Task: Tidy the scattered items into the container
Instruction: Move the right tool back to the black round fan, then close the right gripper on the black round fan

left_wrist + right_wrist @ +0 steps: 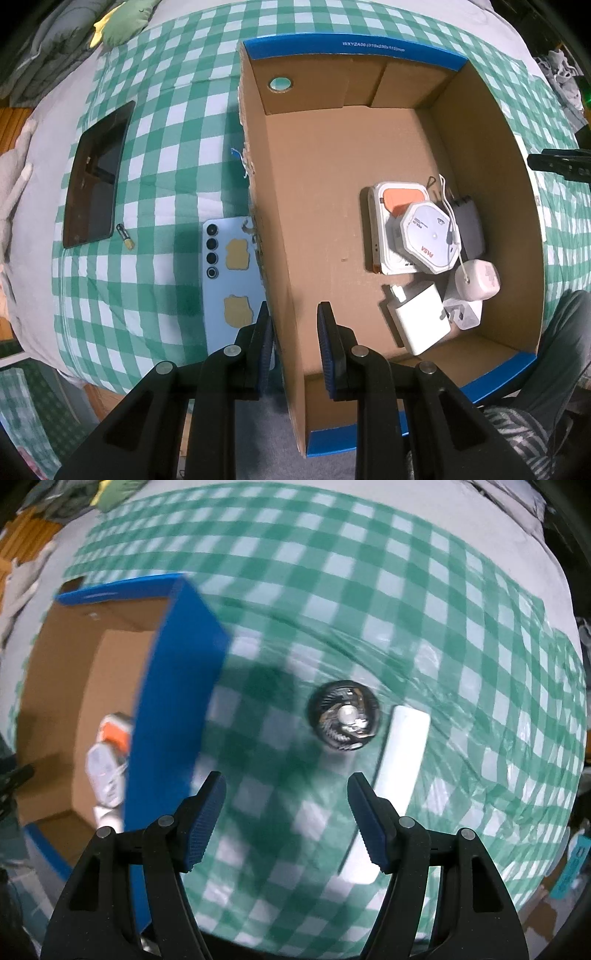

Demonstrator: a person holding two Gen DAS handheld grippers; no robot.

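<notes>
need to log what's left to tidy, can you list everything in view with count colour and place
cardboard box: 1, brown with blue rim, on the checked cloth
chargers and adapters: several, mostly white, one dark grey, piled in the box's corner
phone: 1, light blue, face down beside the box wall
tablet: 1, black, left on the cloth
battery: 1, yellow and black, beside the tablet
round gadget: 1, black and silver, on the cloth right of the box
flat slab: 1, white, next to the round gadget
left gripper: black, blue pads, straddling the box wall
right gripper: open, nothing between its pads
</notes>
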